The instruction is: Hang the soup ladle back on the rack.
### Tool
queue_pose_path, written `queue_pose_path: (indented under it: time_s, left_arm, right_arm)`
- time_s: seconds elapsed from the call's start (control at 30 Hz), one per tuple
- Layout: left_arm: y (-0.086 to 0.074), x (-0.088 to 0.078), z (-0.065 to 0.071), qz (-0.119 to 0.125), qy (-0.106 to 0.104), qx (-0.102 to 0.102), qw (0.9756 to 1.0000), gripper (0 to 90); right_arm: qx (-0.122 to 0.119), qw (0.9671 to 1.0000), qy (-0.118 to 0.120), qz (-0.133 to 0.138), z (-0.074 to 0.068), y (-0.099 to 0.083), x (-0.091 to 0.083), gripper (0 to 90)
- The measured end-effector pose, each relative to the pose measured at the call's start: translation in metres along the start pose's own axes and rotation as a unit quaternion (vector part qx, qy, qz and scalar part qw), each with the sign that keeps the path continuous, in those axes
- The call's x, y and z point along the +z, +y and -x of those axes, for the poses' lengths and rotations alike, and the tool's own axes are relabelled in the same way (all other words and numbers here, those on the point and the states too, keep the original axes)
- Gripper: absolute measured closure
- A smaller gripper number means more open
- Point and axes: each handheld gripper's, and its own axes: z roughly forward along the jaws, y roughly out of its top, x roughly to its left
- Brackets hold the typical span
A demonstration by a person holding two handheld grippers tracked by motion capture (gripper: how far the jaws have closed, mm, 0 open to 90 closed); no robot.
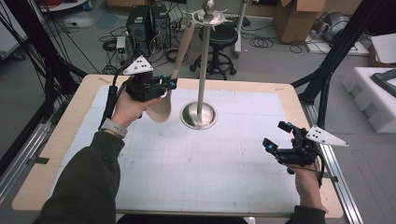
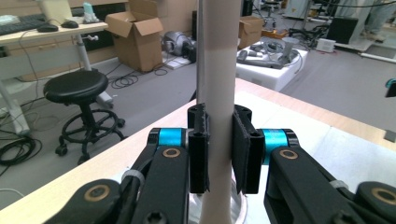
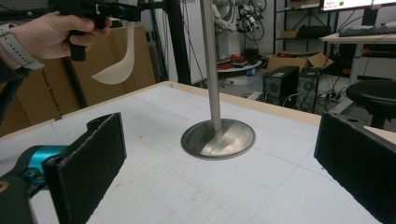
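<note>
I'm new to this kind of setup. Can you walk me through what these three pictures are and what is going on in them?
A person stands at a table with a hand-held two-jaw gripper in each hand. One picture looks down from above; the other two come from cameras riding on the grippers. On the table stands a metal stand with a round base and hooks on top. The left gripper is shut on the handle of a pale wooden spoon, held up beside the stand. The right gripper is open and holds nothing, above the table.
</note>
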Motion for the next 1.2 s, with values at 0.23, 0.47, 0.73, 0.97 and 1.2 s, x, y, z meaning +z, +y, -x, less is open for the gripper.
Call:
queue_pose_path:
  time_s: [0.23,0.47,0.73,0.97,1.2]
  left_arm:
    - [-0.003,0.011,0.003,-0.001,0.004,-0.007,1.0,77.9]
    - [-0.006,0.028,0.007,0.004,0.005,-0.021,0.9998,77.8]
    - [-0.006,0.028,0.007,0.007,0.012,-0.022,0.9997,61.9]
    - [-0.008,0.003,0.006,0.019,-0.018,0.009,0.9996,39.3]
    - [-0.016,-0.021,0.003,0.014,-0.011,0.002,0.9998,2.8]
  right_arm:
    - [-0.002,1.0,0.002,0.0,-0.001,0.0,0.001,1.2]
    - [-0.002,1.0,0.001,0.002,-0.002,0.0,0.0,1.2]
    - [-0.002,1.0,-0.001,0.001,-0.001,-0.001,-0.003,1.2]
    - [-0.002,1.0,-0.001,-0.004,-0.002,-0.002,-0.002,1.2]
    - [-0.003,1.0,-0.002,-0.006,-0.003,-0.003,-0.001,1.2]
